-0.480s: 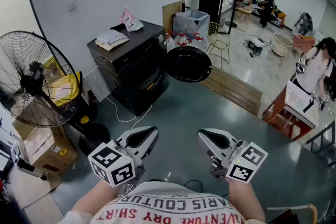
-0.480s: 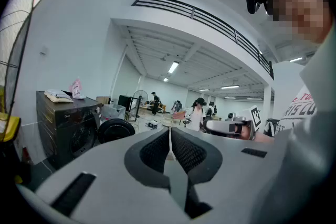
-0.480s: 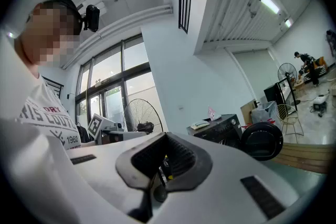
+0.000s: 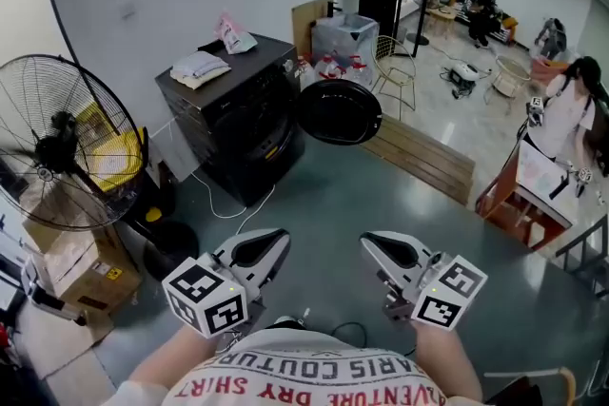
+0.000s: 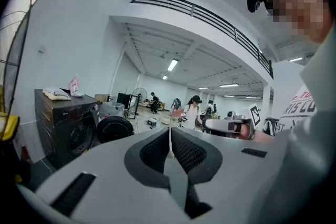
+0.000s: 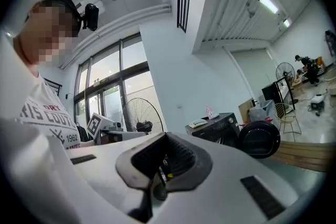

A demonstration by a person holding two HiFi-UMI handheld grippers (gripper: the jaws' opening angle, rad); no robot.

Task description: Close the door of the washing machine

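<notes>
A black washing machine (image 4: 238, 124) stands against the grey wall, some way ahead of me. Its round door (image 4: 340, 112) hangs open on the machine's right side. The washer (image 5: 68, 123) and door (image 5: 114, 129) show small at the left of the left gripper view; in the right gripper view the washer (image 6: 218, 128) and door (image 6: 260, 139) sit at the right. My left gripper (image 4: 276, 241) and right gripper (image 4: 373, 244) are held close to my chest, far from the machine. The left gripper (image 5: 169, 131) has its pads pressed together with nothing between them. The right gripper (image 6: 165, 136) is likewise shut and holds nothing.
A big standing fan (image 4: 62, 157) and a cardboard box (image 4: 71, 266) are at the left. A folded cloth (image 4: 200, 67) and a pink packet (image 4: 233, 35) lie on the washer. A wooden platform (image 4: 419, 157) runs behind the door. A person (image 4: 561, 124) stands at the right.
</notes>
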